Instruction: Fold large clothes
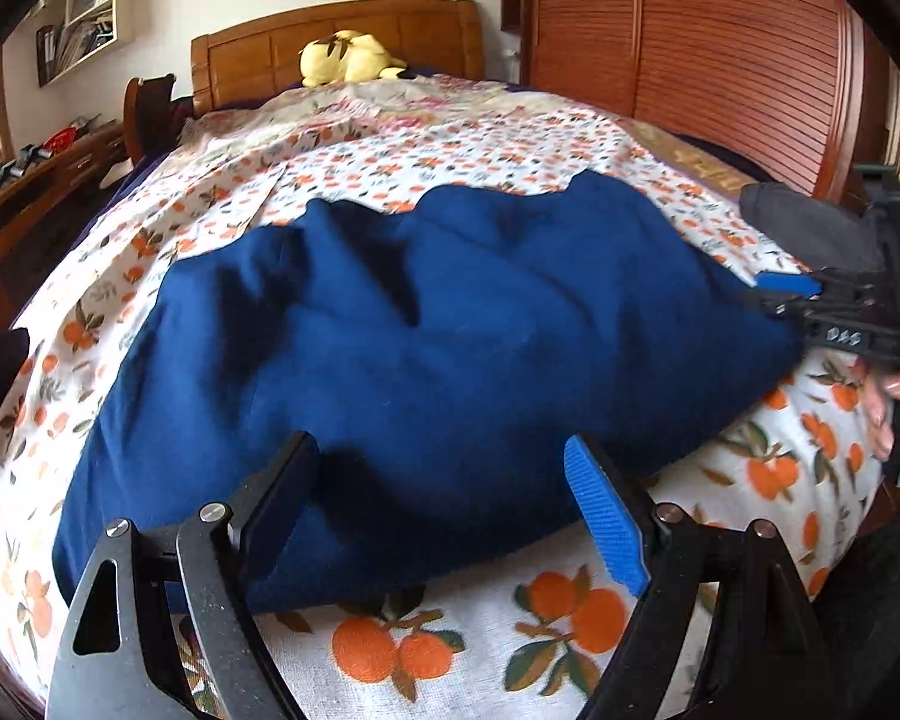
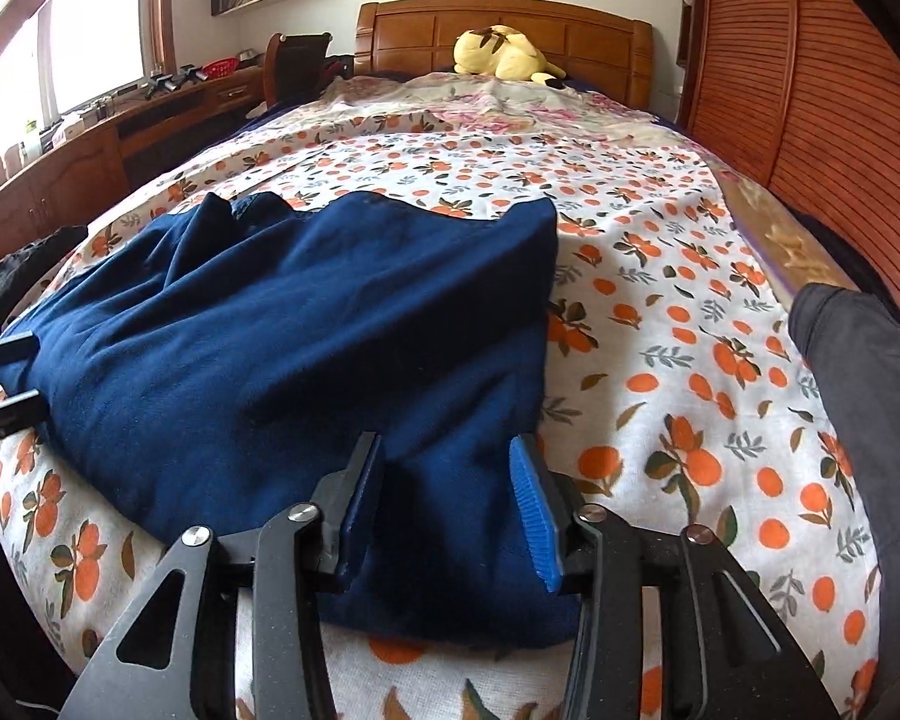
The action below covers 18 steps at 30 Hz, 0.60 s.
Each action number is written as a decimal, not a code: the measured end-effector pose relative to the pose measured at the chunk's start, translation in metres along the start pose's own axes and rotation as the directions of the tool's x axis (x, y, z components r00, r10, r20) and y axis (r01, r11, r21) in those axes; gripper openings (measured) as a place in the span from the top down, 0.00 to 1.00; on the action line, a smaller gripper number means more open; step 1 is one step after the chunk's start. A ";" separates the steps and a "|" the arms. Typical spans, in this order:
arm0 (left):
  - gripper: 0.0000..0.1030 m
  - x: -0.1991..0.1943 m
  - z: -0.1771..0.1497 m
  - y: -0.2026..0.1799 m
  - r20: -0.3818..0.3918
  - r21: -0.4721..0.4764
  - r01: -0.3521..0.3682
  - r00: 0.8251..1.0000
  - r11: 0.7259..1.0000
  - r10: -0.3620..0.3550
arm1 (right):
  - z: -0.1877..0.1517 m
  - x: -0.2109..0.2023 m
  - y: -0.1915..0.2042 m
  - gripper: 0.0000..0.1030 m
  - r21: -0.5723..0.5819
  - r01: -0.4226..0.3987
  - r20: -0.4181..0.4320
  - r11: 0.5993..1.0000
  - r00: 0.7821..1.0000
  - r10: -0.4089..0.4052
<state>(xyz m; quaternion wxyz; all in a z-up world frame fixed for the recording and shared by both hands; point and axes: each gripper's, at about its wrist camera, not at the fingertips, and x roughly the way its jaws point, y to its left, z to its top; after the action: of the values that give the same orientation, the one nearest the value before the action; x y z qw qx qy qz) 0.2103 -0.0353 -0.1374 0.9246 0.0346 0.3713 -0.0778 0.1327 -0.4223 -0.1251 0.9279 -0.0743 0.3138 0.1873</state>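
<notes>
Left gripper (image 1: 444,480): I see black linkage arms, silver round pivot screws, triangular cut-outs, and a ribbed blue pad on one finger.
Right gripper (image 2: 450,480): I see the same black frame, silver screws and ribbed blue pad.
Sleeve (image 2: 858,360): I see dark grey fabric.

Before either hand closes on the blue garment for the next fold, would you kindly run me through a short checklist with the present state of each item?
1. Dark blue fabric garment lies on the orange-print bedsheet: ok.
2. Left tongs open, astride the garment's near edge: ok.
3. Right tongs open, cloth between them, pads not pressing: ok.
4. Garment smooth enough to fold: not ok, creased and bunched at its far edge.
5. Bedsheet beyond the garment free for folding over: ok; the yellow plush toy sits far off by the headboard.
6. Both layers caught at each edge: cannot tell.
</notes>
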 end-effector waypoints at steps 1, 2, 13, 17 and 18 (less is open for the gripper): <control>0.18 0.002 -0.002 0.000 -0.005 0.002 -0.008 1.000 1.000 0.008 | 0.000 -0.001 -0.001 0.50 0.005 0.004 0.005 1.000 1.000 -0.004; 0.18 0.003 -0.003 0.001 -0.007 0.002 -0.009 1.000 1.000 0.009 | 0.000 -0.002 -0.002 0.46 0.010 0.002 0.006 1.000 1.000 -0.003; 0.18 0.010 -0.007 0.003 -0.026 -0.012 -0.002 1.000 1.000 0.001 | -0.006 0.010 -0.007 0.38 0.059 -0.046 -0.087 0.997 0.995 0.051; 0.18 0.011 -0.007 0.004 -0.029 -0.011 -0.001 1.000 1.000 0.001 | -0.006 0.015 -0.008 0.38 0.078 -0.073 -0.118 0.994 0.990 0.082; 0.18 0.011 -0.007 0.004 -0.029 -0.012 -0.001 1.000 1.000 0.001 | -0.006 0.016 -0.008 0.38 0.080 -0.078 -0.126 0.994 0.988 0.087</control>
<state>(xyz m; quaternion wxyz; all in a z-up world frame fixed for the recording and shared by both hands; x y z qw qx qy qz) 0.2137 -0.0318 -0.1502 0.9194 0.0304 0.3849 -0.0747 0.1445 -0.4268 -0.1394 0.8991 -0.0384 0.3830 0.2084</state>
